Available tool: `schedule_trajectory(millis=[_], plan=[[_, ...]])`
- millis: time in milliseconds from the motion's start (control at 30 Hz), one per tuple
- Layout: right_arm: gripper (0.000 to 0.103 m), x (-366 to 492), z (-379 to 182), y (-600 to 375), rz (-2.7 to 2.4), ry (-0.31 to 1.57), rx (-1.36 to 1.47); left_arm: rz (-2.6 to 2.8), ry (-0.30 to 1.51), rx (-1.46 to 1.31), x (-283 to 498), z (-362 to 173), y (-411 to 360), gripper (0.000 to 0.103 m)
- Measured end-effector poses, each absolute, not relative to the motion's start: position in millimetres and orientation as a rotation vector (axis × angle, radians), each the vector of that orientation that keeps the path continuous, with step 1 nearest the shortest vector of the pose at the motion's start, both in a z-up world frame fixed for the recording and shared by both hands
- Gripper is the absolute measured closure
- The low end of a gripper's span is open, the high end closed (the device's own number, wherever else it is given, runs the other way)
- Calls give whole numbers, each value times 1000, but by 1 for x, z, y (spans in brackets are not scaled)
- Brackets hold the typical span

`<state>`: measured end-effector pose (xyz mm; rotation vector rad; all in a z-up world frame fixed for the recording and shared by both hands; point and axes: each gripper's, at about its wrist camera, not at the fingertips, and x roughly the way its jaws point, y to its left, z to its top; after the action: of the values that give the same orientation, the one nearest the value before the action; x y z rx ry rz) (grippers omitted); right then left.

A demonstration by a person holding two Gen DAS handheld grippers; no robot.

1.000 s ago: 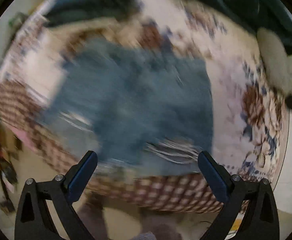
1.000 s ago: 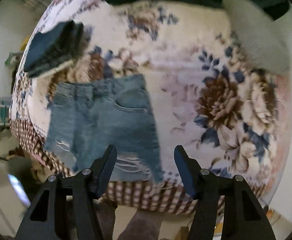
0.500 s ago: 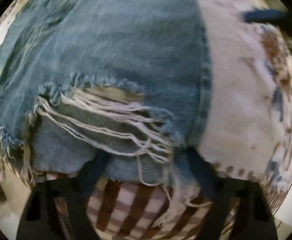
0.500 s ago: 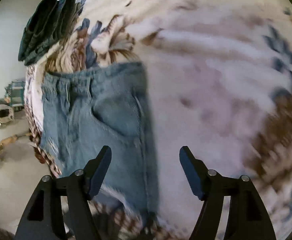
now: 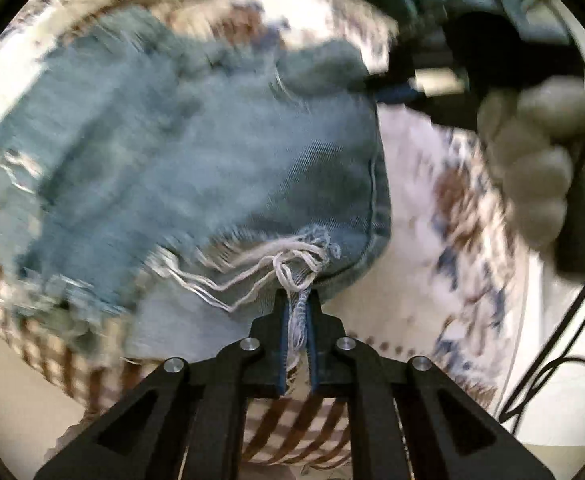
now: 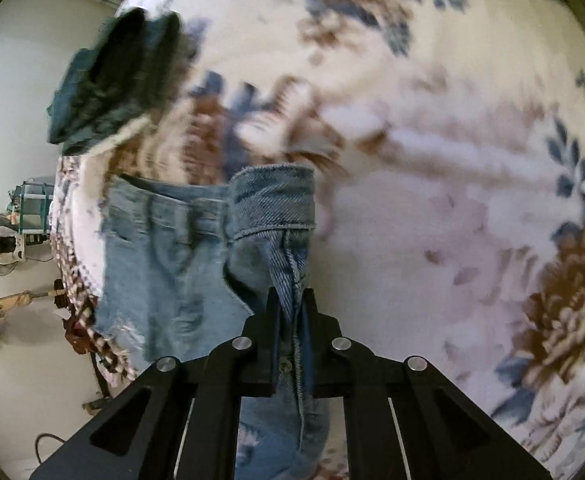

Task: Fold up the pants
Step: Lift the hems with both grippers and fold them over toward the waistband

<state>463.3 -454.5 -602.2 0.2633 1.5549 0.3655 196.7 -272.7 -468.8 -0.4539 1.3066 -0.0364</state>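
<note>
Light blue denim shorts (image 5: 212, 152) with frayed, ripped hems lie on a floral bedspread (image 5: 432, 288). My left gripper (image 5: 297, 300) is shut on the frayed hem at the shorts' right side seam. My right gripper (image 6: 290, 300) is shut on the side seam just below the waistband (image 6: 272, 200), lifting that corner of the shorts (image 6: 172, 264) off the bed. The right gripper also shows in the left wrist view (image 5: 396, 90), held by a gloved hand (image 5: 532, 160) at the waistband corner.
A stack of folded dark garments (image 6: 112, 80) sits on the bed beyond the shorts. The bedspread (image 6: 452, 160) spreads wide to the right. The bed's checked side (image 5: 284, 420) drops to the floor below. A cable (image 5: 552, 360) hangs at the right.
Both grippers moved in from above the bed and closed on the shorts' right edge, the left on the hem, the right near the waistband. That edge is now lifted.
</note>
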Motion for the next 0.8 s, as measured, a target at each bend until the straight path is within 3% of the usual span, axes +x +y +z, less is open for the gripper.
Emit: schedule_trajectory(millis=[100, 333, 700, 800], plan=[[94, 463, -564, -421, 391, 1524, 242, -8, 1232, -516, 196, -430, -224, 98], [94, 478, -515, -289, 496, 1482, 146, 152, 1112, -681, 183, -401, -113, 98], [94, 487, -604, -102, 503, 1571, -105, 354, 1122, -879, 176, -476, 12, 97], [92, 481, -623, -82, 502, 1593, -199, 401, 1155, -934, 169, -506, 34, 92]])
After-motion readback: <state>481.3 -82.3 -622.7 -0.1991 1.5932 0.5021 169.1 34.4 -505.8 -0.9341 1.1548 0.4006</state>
